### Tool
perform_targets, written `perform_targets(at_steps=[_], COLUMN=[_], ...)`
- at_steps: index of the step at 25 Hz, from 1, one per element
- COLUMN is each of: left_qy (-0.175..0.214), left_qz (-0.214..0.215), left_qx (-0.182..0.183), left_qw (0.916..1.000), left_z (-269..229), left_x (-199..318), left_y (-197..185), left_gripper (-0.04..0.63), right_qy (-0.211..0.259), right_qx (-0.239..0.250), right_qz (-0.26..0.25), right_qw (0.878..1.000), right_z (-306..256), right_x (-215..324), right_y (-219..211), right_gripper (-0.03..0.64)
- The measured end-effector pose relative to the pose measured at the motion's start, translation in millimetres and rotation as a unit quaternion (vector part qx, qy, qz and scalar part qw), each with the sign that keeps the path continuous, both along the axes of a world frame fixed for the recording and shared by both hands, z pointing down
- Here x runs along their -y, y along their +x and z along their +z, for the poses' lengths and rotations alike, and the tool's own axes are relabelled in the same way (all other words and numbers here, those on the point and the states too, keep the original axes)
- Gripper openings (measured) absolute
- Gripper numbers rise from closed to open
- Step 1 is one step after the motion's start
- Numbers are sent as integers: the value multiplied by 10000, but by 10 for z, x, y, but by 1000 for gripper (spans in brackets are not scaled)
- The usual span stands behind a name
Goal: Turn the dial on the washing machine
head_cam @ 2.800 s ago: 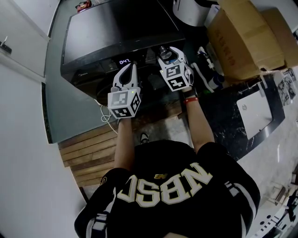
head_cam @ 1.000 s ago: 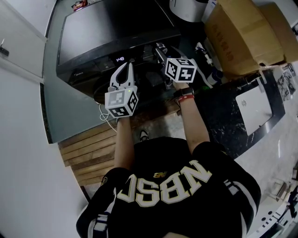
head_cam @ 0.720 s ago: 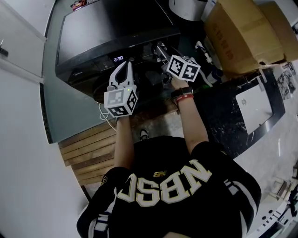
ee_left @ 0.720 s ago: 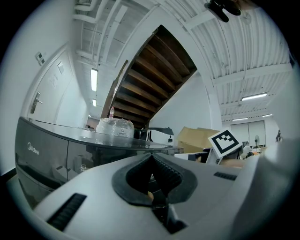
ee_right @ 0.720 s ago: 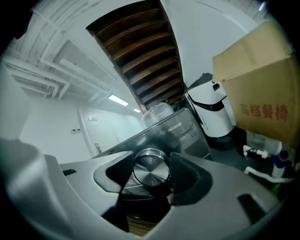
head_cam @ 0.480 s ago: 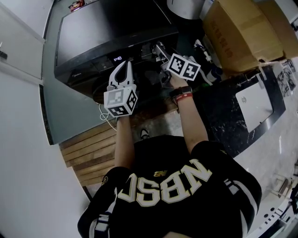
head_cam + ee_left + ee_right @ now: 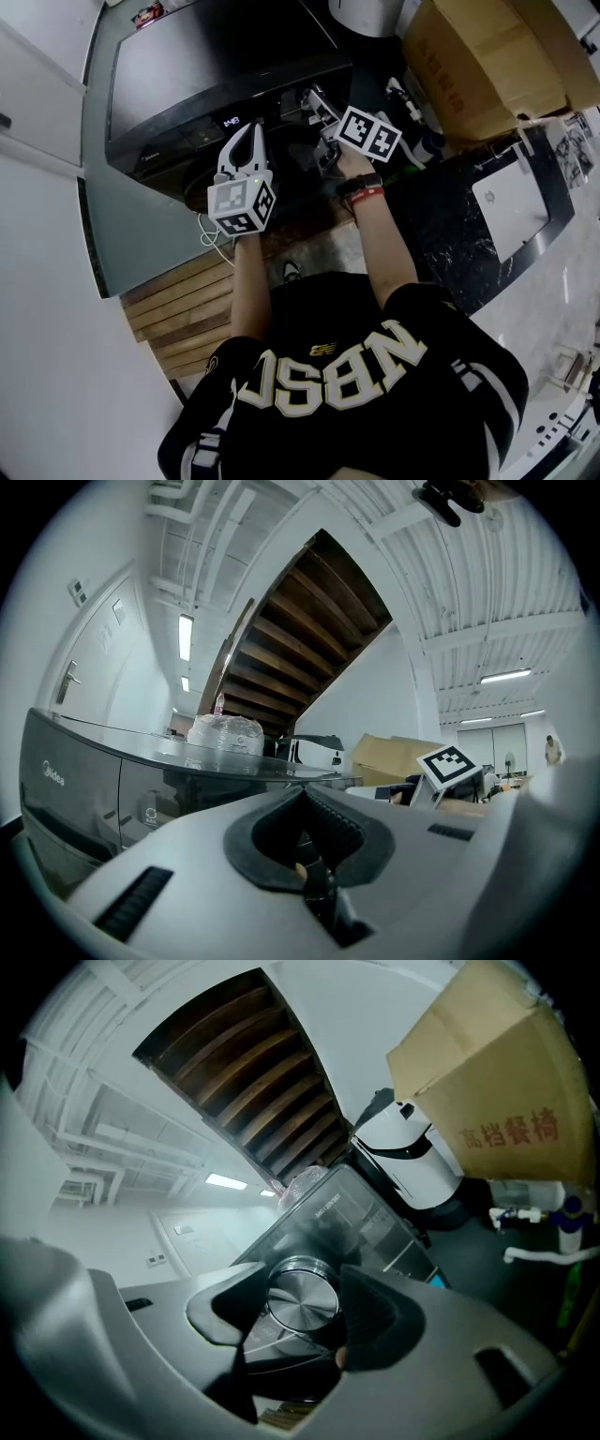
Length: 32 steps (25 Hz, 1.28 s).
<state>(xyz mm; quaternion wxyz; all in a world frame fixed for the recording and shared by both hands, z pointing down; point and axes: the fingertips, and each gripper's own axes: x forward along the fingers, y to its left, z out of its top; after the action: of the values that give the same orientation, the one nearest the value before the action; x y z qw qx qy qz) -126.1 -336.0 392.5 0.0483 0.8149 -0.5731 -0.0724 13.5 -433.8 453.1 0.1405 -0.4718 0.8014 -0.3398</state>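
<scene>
The black washing machine (image 7: 216, 66) stands in front of me with its display (image 7: 230, 122) lit. Its round silver dial (image 7: 302, 1302) sits between the two dark pads of my right gripper (image 7: 305, 1307), which press on its rim from both sides. In the head view that right gripper (image 7: 319, 105) reaches the control panel, its marker cube rolled over to one side. Held a little short of the panel left of the dial, my left gripper (image 7: 249, 133) is shut with nothing in it. Its pads (image 7: 328, 832) meet in the left gripper view.
A large cardboard box (image 7: 487, 56) and a white appliance (image 7: 366, 11) stand right of the machine, with bottles (image 7: 417, 136) below them. A dark counter with a white laptop (image 7: 511, 211) lies at the right. Wooden slats (image 7: 178, 300) cover the floor at left. A plastic-wrapped bundle (image 7: 225, 738) rests on the machine's lid.
My right gripper has rolled at the wrist while staying on the dial, its marker cube tipping over. The digits on the display have changed. The left gripper has hardly moved.
</scene>
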Motion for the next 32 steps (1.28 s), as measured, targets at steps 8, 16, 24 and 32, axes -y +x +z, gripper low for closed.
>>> perform_targets(at_steps=[8, 16, 24, 32], left_qy=[-5, 6, -10, 5], left_qz=[21, 42, 66, 94], left_qx=[-41, -70, -87, -100], left_qw=[10000, 10000, 9999, 9999], left_z=[3, -1, 10, 4], left_x=[23, 28, 21, 4], left_y=[-4, -5, -18, -15], left_gripper=[12, 12, 12, 12], right_qy=[-222, -722, -740, -777], right_qx=[672, 2147, 2268, 2403], right_qz=[49, 237, 259, 328], right_qw=[9975, 9737, 9708, 9670], right_z=[28, 137, 146, 166], right_x=[8, 12, 22, 17], right_y=[27, 93, 94, 97], right_gripper=[250, 250, 252, 252])
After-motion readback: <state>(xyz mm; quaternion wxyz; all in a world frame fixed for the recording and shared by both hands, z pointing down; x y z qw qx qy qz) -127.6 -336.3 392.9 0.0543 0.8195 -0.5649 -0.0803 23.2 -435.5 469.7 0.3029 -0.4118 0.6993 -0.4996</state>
